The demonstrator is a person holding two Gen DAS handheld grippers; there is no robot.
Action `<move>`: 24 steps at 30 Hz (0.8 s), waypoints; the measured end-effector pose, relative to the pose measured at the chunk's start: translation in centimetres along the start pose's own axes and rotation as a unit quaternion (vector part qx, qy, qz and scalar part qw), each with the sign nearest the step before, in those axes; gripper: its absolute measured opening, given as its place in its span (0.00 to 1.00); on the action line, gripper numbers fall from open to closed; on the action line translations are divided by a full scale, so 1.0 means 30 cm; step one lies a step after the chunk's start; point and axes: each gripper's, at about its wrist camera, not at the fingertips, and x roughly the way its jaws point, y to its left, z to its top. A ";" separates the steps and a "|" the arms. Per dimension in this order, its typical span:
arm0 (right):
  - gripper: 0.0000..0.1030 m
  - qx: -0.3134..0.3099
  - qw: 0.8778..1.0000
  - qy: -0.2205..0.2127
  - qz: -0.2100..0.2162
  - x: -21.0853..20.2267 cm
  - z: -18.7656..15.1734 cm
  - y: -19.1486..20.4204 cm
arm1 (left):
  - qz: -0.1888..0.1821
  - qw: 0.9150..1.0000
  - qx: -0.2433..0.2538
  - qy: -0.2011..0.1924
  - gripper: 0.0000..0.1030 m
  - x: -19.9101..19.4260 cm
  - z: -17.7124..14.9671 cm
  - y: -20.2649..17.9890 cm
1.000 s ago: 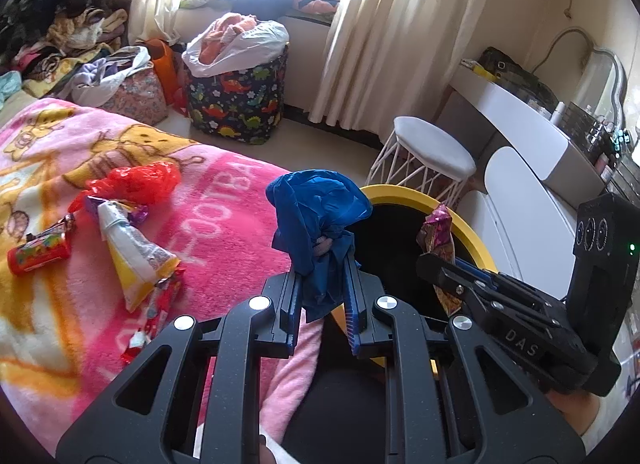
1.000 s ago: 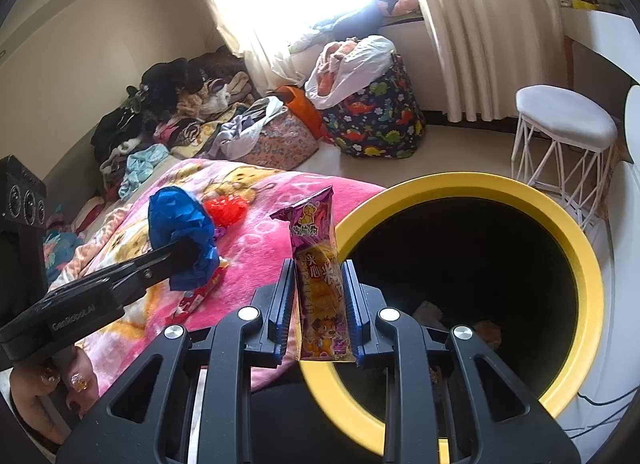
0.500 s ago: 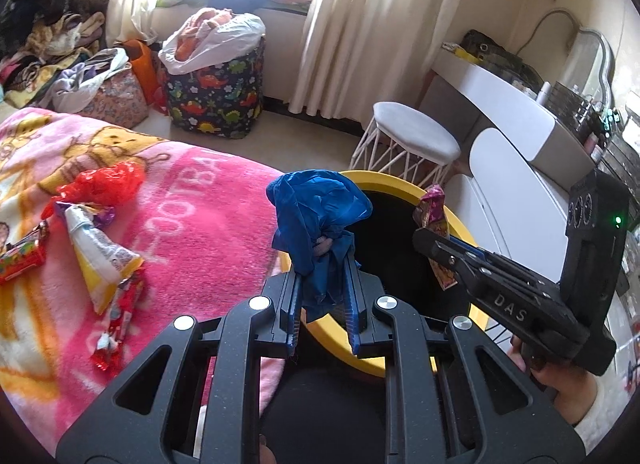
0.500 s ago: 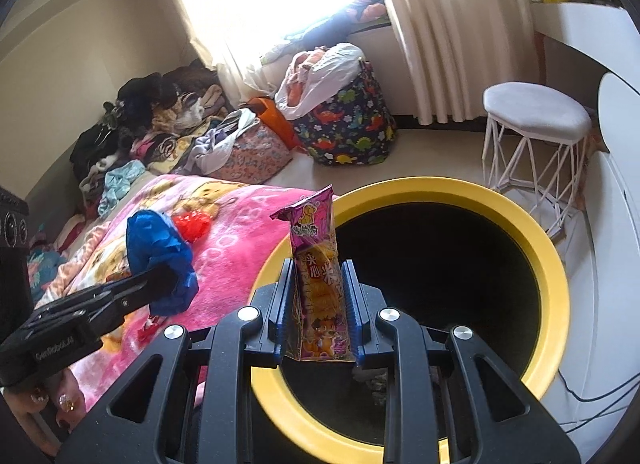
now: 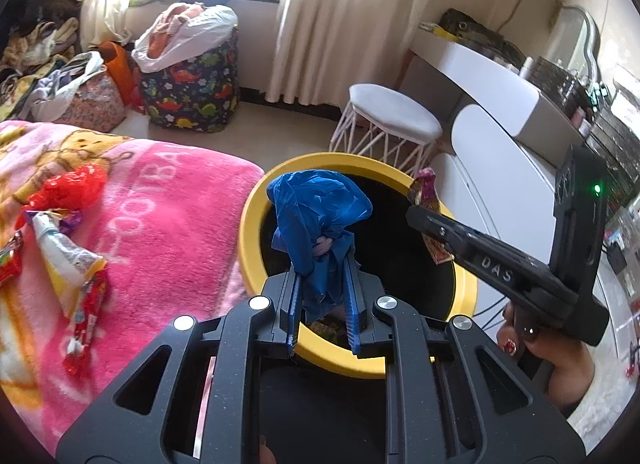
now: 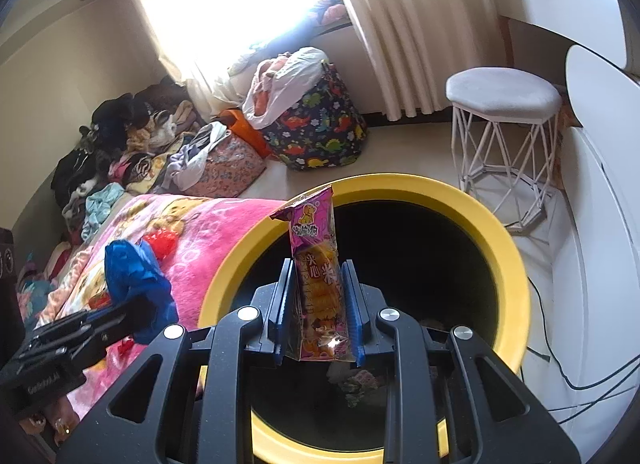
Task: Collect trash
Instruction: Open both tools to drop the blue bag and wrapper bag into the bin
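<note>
My left gripper (image 5: 323,276) is shut on a crumpled blue plastic bag (image 5: 318,215), held over the near rim of the yellow-rimmed black bin (image 5: 250,236). My right gripper (image 6: 319,284) is shut on a pink snack wrapper (image 6: 318,260) that stands upright between its pads, above the bin's (image 6: 516,264) dark opening. In the left wrist view the right gripper (image 5: 416,209) reaches in from the right with the wrapper (image 5: 426,187) at its tip. In the right wrist view the left gripper (image 6: 132,306) and its blue bag (image 6: 134,272) sit at the lower left. Some trash lies at the bin's bottom.
More wrappers (image 5: 66,252) and a red bag (image 5: 70,187) lie on the pink blanket (image 5: 168,223) left of the bin. A white stool (image 5: 394,119), a dinosaur-print hamper (image 5: 192,83), curtains, piled clothes and a white desk (image 5: 492,79) surround it. Cables (image 6: 580,376) run on the floor at right.
Both grippers have moved from above the blanket's edge to over the bin, still holding the blue bag and the pink wrapper. The bin now fills more of both views.
</note>
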 end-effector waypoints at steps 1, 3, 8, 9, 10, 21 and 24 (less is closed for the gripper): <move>0.22 0.003 1.000 0.000 -0.002 0.000 0.000 -0.008 | -0.002 1.000 0.003 0.003 0.12 0.008 -0.001 -0.008; 0.23 0.007 1.000 -0.001 -0.005 0.001 0.001 -0.022 | -0.008 1.000 0.009 0.008 0.12 0.022 -0.008 -0.022; 0.23 0.020 1.000 -0.001 -0.012 0.004 0.003 -0.062 | -0.021 0.999 0.023 0.025 0.12 0.067 -0.022 -0.052; 0.23 0.022 1.000 -0.001 -0.014 0.005 0.002 -0.068 | -0.023 0.999 0.024 0.028 0.12 0.073 -0.025 -0.052; 0.23 0.024 1.000 -0.001 -0.016 0.005 0.001 -0.074 | -0.025 0.999 0.026 0.032 0.12 0.083 -0.028 -0.057; 0.25 0.042 0.999 -0.003 -0.030 0.012 0.001 -0.121 | -0.037 0.997 0.031 0.055 0.12 0.163 -0.034 -0.068; 0.30 0.045 0.998 -0.004 -0.036 0.015 0.002 -0.121 | -0.041 0.997 0.024 0.054 0.14 0.167 -0.031 -0.061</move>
